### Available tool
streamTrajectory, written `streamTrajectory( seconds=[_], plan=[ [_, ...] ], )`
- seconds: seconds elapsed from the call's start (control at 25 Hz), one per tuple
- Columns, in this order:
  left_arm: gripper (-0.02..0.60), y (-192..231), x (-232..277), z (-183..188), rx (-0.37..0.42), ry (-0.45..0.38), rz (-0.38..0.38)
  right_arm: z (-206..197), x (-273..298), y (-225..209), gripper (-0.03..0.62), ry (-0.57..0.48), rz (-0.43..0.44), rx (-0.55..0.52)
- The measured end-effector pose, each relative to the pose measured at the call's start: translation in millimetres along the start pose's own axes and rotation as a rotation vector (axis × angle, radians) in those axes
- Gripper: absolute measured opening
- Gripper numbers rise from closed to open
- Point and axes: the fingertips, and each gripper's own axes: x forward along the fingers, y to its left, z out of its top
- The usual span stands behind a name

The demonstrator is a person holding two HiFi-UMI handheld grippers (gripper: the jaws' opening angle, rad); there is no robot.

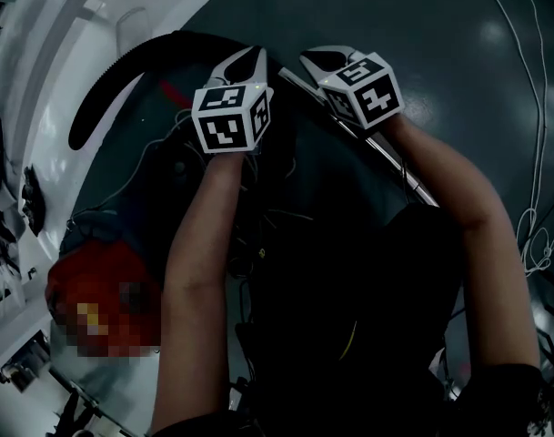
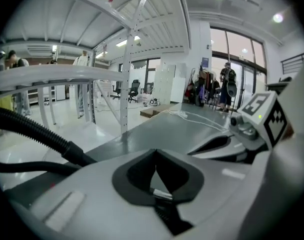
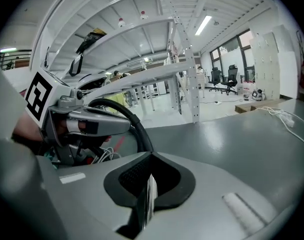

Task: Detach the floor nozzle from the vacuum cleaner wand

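Wand [image 1: 420,189] lies beneath outstretched forearms; left hand-held gripper [image 1: 254,55] and right hand-held gripper [image 1: 311,60] shut.

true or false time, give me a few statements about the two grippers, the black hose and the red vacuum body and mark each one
1. The left gripper has its jaws shut with nothing between them. True.
2. The black ribbed hose curves over the dark grey surface. True.
3. The right gripper is clamped on the hose. False: its jaws are shut and empty, and the hose runs on the left gripper's side.
4. The rounded red vacuum body sits between the two grippers. False: it sits at the lower left of the head view, beside the person's left forearm.
5. The two grippers are side by side without touching. True.
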Motion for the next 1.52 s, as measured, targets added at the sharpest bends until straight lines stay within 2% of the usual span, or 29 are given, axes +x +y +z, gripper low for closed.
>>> streamTrajectory(
  seconds=[0.16, 0.24, 0.4, 0.56, 0.84, 0.96, 1.2, 1.32, 1.44, 1.52],
  plan=[
    [0.009, 15.1, 9.9, -8.2, 0.133, 0.033, -0.013, 9.4, 15.3, 5.6, -0.003, -0.007, 0.022, -0.03],
    [0.009, 20.6, 15.9, -13.6, 0.171, 0.044, -0.024, 13.1, 23.6, 8.7, -0.003, -0.01, 0.038, -0.048],
    [0.009, 33.1, 24.7, -29.6, 0.136, 0.05, -0.035, 13.6, 38.5, 7.6, -0.003, -0.014, 0.054, -0.054],
    [0.009, 43.5, 30.8, -54.5, 0.164, 0.075, -0.062, 1.6, 51.7, 8.7, -0.003, -0.005, 0.085, -0.055],
    [0.009, 53.6, 47.9, -77.0, 0.173, 0.067, -0.118, -34.8, 70.6, -5.3, -0.003, 0.067, 0.052, -0.027],
    [0.009, 56.1, 54.2, -90.0, 0.198, 0.092, -0.129, -49.3, 78.7, -3.6, -0.003, 0.109, 0.063, -0.016],
    [0.009, 56.4, 57.4, -118.6, 0.171, 0.139, -0.149, -62.9, 87.6, -8.6, 0.0, 0.133, 0.06, -0.022],
    [0.009, 53.3, 55.4, -120.7, 0.153, 0.137, -0.177, -68.9, 89.8, -7.0, 0.04, 0.144, 0.077, -0.011],
    [0.009, 39.7, 53.0, -131.1, 0.232, 0.156, -0.228, -79.8, 90.9, -2.5, 0.046, 0.167, 0.088, -0.032],
    [0.008, 32.0, 55.5, -137.8, 0.283, 0.16, -0.251, -88.8, 93.0, 3.5, 0.072, 0.189, 0.109, -0.056]
  ],
)
